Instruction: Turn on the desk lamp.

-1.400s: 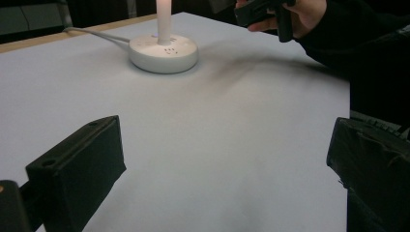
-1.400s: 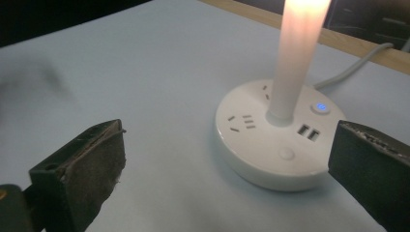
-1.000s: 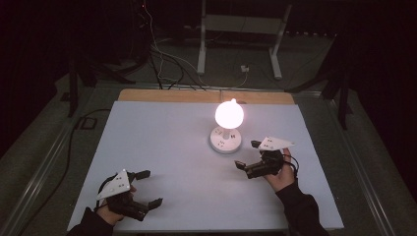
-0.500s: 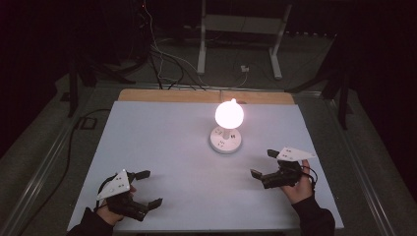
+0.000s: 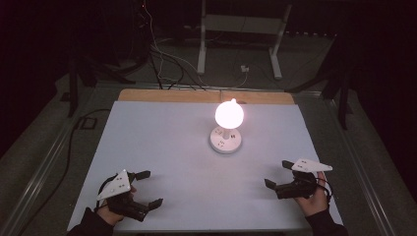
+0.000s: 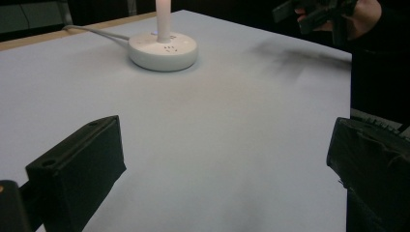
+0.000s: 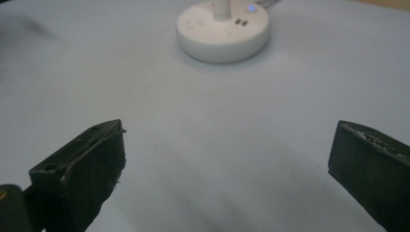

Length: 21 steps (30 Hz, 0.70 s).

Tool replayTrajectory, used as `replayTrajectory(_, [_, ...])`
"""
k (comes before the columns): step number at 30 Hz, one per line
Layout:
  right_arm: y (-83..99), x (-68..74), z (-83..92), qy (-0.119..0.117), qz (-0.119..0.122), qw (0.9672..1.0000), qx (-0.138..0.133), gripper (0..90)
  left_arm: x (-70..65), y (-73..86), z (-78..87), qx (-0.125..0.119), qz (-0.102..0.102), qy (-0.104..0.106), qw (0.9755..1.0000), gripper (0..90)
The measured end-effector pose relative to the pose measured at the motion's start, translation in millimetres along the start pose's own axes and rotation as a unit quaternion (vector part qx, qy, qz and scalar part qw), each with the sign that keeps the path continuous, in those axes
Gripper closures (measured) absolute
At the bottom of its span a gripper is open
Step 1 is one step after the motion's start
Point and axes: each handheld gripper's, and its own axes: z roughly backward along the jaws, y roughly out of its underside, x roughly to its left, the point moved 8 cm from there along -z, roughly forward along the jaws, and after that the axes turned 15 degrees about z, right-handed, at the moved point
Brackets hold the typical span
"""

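A lit globe bulb (image 5: 229,114) glows on a short stem above a round white base (image 5: 225,140) at the middle of the white table (image 5: 162,132). The base (image 6: 163,49) has a cord running off to the back, and its blue indicator light (image 7: 250,8) is on. My left gripper (image 5: 149,188) rests open near the front left edge, jaws spread wide with nothing between them. Near the front right edge, my right gripper (image 5: 278,174) is open and empty too, pointing left toward the table's middle. The hand holding the right gripper (image 6: 319,12) appears at the far corner of the left gripper view.
A wooden strip (image 5: 206,97) borders the table's far edge. Beyond it, cables (image 5: 162,54) and a white metal stand (image 5: 241,34) sit on the dark floor. Metal rails (image 5: 44,162) run along both sides of the table.
My right gripper has drawn back from beside the lamp base toward the front right edge. The left gripper has stayed put.
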Motion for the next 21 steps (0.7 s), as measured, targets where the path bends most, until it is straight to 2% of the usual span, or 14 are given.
replayTrajectory(2, [10.8, 0.8, 4.4, 0.003, -0.008, 0.9999, 0.01, 0.0, 0.0, 0.0, 0.2, 0.0, 0.0, -0.001, 1.0, 0.5])
replayTrajectory(5, [16.9, 2.1, 8.0, 0.0, -0.019, 0.9997, 0.013, 0.0, 0.1, -0.3, 0.2, -0.001, 0.0, 0.0, 1.0, 0.5])
replayTrajectory(7, [25.4, 2.4, 13.8, 0.007, -0.022, 0.9995, 0.022, 0.0, 0.1, 0.1, 0.1, 0.0, 0.0, 0.0, 1.0, 0.4])
replayTrajectory(13, [38.1, 4.0, 22.5, 0.016, -0.031, 0.9989, 0.032, 0.0, -0.1, 0.3, -0.2, 0.001, -0.001, 0.0, 1.0, 0.4])
replayTrajectory(16, [40.4, 5.0, 24.9, 0.015, -0.039, 0.9987, 0.028, 0.0, 0.2, -0.3, 0.0, -0.001, 0.001, 0.0, 1.0, 0.4])
replayTrajectory(21, [49.0, 6.6, 23.5, 0.015, -0.038, 0.9982, 0.044, 0.0, 0.3, -0.6, -0.5, -0.001, 0.002, 0.001, 1.0, 0.4])
